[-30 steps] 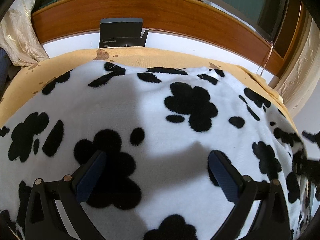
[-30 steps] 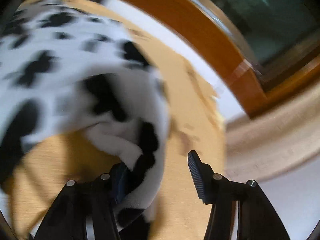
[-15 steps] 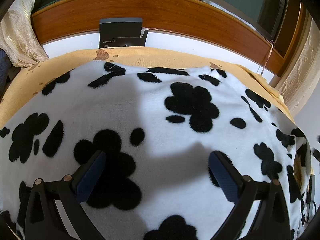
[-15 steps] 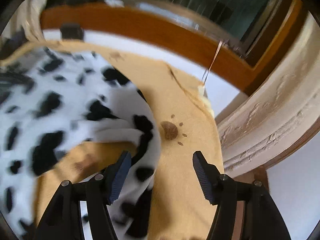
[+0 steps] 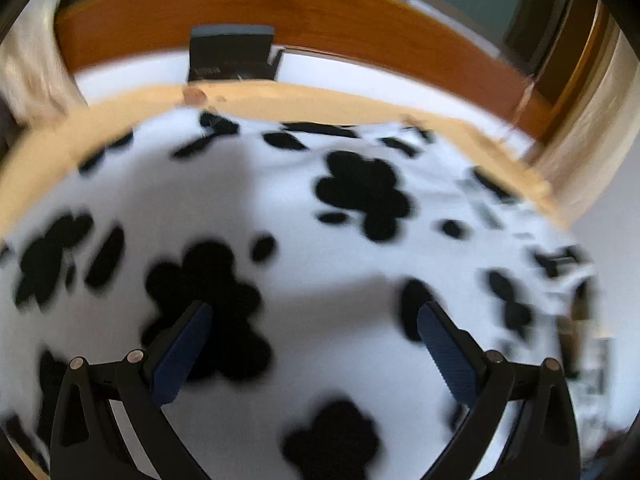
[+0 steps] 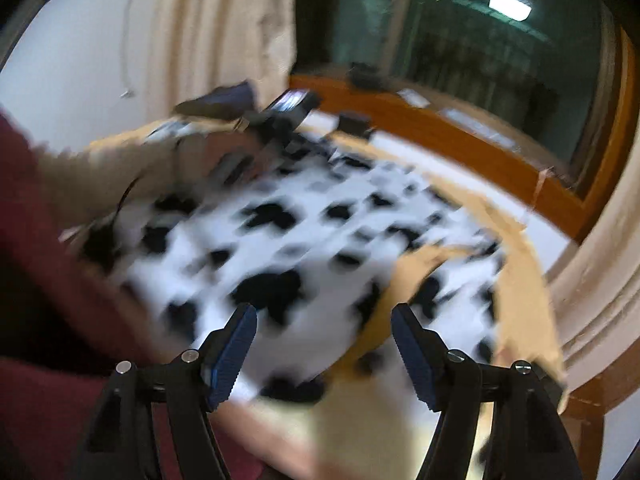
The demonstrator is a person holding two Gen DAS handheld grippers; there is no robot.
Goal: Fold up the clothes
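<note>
- Fleece, white with black paw-print blotches, is making up the garment (image 5: 304,208), which is lying spread flat and covering most of a tan cloth (image 5: 280,94) with small brown marks.
- Pile on the fabric is looking soft and plush; both views are blurring, so finer weave is not readable.
- In the right wrist view the garment (image 6: 288,248) is lying with its near right edge folded over, tan cloth (image 6: 404,272) showing in the gap beside the flap.
- Left gripper (image 5: 314,320) is hovering over the middle of the garment with its fingers wide apart, blue ribbed pads (image 5: 180,356) facing each other and holding nothing.
- Right gripper (image 6: 324,320) is hanging above the near edge of the garment, fingers likewise spread and gripping nothing; whether the tips are touching the fleece is not clear.
- A dark red sleeve (image 6: 36,272) is filling the left side of the right wrist view.
- A curved wooden rail (image 5: 320,20) is running behind the white surface (image 5: 360,70), with a small dark box (image 5: 232,56) standing against it.
- Cream curtains (image 6: 224,20) are hanging beside a dark window (image 6: 460,56) that is reflecting a ceiling light (image 6: 510,6).
</note>
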